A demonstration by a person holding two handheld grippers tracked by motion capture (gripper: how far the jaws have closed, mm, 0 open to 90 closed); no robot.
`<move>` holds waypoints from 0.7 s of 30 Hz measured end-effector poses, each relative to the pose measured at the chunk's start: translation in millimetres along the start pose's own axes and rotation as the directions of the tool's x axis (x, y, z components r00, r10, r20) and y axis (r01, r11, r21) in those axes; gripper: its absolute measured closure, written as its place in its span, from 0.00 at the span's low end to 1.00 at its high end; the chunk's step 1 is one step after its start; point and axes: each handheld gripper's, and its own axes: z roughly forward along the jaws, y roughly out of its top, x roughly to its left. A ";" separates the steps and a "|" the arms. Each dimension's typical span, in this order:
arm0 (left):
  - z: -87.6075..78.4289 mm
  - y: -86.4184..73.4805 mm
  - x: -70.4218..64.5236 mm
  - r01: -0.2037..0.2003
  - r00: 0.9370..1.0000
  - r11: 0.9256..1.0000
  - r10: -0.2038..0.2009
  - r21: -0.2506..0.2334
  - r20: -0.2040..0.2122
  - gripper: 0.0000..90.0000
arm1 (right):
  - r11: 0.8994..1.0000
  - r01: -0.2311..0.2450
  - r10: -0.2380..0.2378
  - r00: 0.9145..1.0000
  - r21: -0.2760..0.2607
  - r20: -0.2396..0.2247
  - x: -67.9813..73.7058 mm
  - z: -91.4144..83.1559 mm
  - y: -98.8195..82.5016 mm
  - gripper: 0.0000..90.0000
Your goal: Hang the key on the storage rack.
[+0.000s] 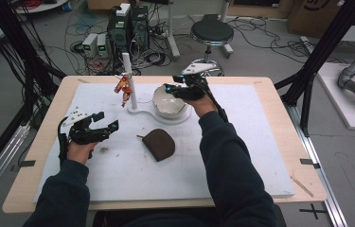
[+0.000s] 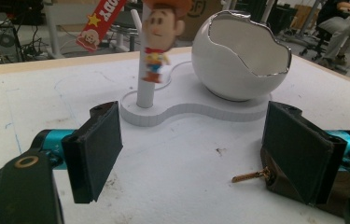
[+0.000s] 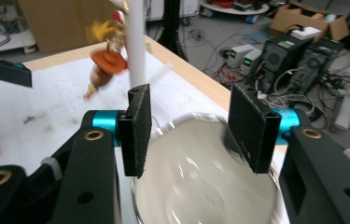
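Worktop (image 1: 279, 161) carries a white foam mat (image 1: 241, 142), everything sits on that. On the mat's far middle is a flat white stand (image 2: 196, 109) with a thin upright post (image 1: 128, 80) at its left end and a white cracked-eggshell bowl (image 1: 168, 105) at its right end; the bowl's jagged rim is edged silver in the left gripper view. A small cowboy figure (image 2: 156, 44) hangs against the post, clear of the stand base, with a red tag (image 2: 100, 23) above it. My right gripper (image 1: 174, 88) is at the bowl's far rim, hand above the right side of the bowl; in the right gripper view its jaws stand partly apart, straddling the bowl's top, nothing pinched between the pads, picture blurred so I can't tell if a pad touches the shell. My left gripper (image 1: 103, 121) rests low on the mat at the left, well apart from the stand, jaws wide open and empty, pointing toward the stand. Brown leather pouch (image 1: 159, 144) lies flat on the mat near the middle, between my two forearms, just beside the left gripper's right jaw in the left gripper view. Its brass zipper pull (image 2: 252, 176) sticks out on the mat toward the gap between those jaws.
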 end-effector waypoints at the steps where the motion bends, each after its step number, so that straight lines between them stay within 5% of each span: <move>1: 0.8 -0.1 -1.0 0.000 1.000 1.000 0.000 0.000 0.000 0.22 | 0.999 -0.029 0.029 1.000 0.025 0.006 -7.4 -12.5 -11.8 0.49; 5: 1.2 0.0 -2.4 -0.005 1.000 1.000 0.005 0.000 0.005 0.22 | 0.997 -0.049 0.047 0.998 0.053 0.043 -14.7 -34.0 -31.2 0.41; 8: 1.5 0.0 -3.2 -0.009 1.000 1.000 0.009 -0.003 0.009 0.22 | 0.996 -0.036 0.025 0.990 0.079 0.138 -18.0 -64.3 -61.4 0.30; 11: 1.2 0.0 -2.9 -0.008 1.000 1.000 0.008 -0.003 0.008 0.22 | 0.995 -0.037 0.021 0.983 0.089 0.183 -19.4 -85.8 -84.3 0.28; 21: -0.3 -0.1 -2.0 0.002 1.000 1.000 -0.002 -0.013 0.004 0.22 | 0.987 -0.138 0.115 0.963 0.081 0.244 -24.9 -121.0 -136.6 0.24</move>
